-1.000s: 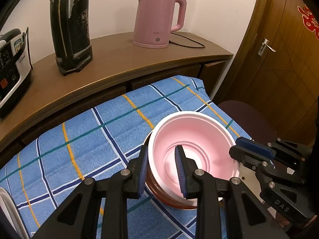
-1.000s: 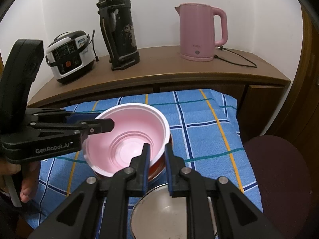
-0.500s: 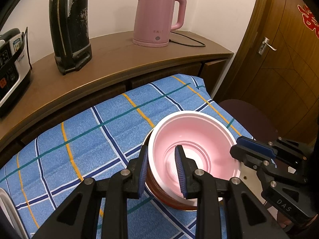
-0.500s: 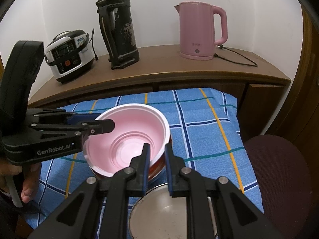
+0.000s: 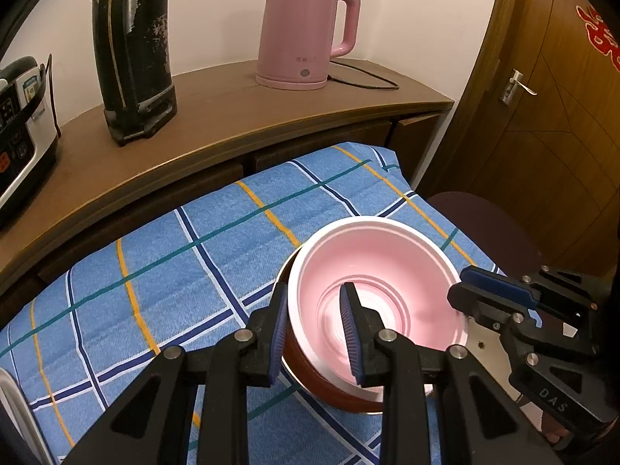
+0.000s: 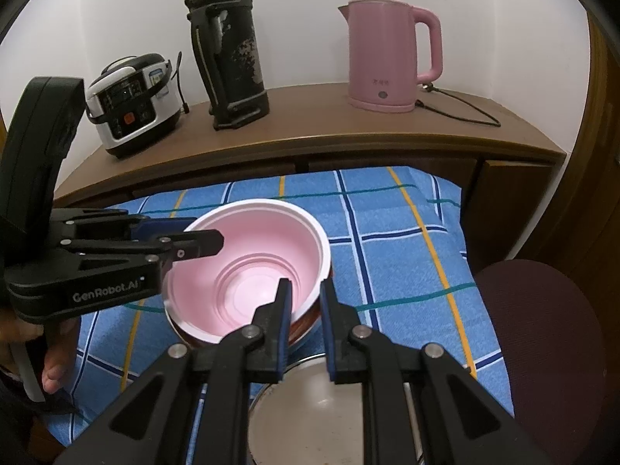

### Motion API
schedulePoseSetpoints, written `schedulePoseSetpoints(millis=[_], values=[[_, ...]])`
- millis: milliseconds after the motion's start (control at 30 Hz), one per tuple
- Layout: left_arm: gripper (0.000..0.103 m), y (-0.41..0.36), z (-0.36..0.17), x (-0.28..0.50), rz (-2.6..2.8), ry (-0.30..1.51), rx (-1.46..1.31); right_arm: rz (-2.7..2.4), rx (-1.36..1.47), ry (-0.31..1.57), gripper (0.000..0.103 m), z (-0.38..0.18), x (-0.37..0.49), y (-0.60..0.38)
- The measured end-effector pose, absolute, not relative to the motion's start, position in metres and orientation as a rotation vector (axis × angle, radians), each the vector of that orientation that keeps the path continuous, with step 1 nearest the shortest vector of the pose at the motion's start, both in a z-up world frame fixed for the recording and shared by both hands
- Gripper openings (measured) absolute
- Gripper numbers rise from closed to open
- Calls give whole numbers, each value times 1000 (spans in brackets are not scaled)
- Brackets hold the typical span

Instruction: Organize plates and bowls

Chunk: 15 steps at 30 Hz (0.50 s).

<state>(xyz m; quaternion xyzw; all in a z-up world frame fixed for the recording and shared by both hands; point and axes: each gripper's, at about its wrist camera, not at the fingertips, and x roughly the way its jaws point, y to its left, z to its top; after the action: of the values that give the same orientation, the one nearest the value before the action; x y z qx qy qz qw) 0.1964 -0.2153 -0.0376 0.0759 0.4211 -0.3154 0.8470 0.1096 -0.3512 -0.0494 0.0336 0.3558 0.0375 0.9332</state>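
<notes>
Blue checked cloth (image 5: 162, 271) covers the table where I work, with a wooden sideboard (image 5: 232, 116) behind it carrying a pink kettle (image 5: 306, 31), a black flask (image 5: 131, 50) and a cooker (image 6: 133, 97).

Both my tongs are at the pink bowl (image 5: 379, 283), which sits nested in a red-brown bowl (image 5: 329, 387) on the cloth. My left gripper (image 5: 316, 329) straddles the near rim — one finger outside the wall, one inside — with the gap still wider than the wall, so I judge it partly open and not yet pinching. My right gripper (image 6: 304, 321) straddles the opposite rim with a narrow gap; whether its pads actually press the wall I cannot tell.

By my reckoning the stacking is well along: pink is already inside red-brown. A metal dish (image 6: 329, 418) lies just beside the stack, apart from it, so it probably wants gathering next.

Only the right view shows that dish properly, along with the whole cooker and my hand (image 6: 54, 368) on the left tool. Only the left view shows the door (image 5: 542, 97) and a pale metal edge (image 5: 15, 418) at the cloth's near-left corner — what it belongs to I can't say.
</notes>
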Motion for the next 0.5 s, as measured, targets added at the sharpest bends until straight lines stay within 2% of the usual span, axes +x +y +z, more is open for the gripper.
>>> schedulePoseSetpoints(millis=[500], values=[[29, -219, -47, 200, -672, 903, 172, 76, 72, 734, 15, -55, 108, -353]])
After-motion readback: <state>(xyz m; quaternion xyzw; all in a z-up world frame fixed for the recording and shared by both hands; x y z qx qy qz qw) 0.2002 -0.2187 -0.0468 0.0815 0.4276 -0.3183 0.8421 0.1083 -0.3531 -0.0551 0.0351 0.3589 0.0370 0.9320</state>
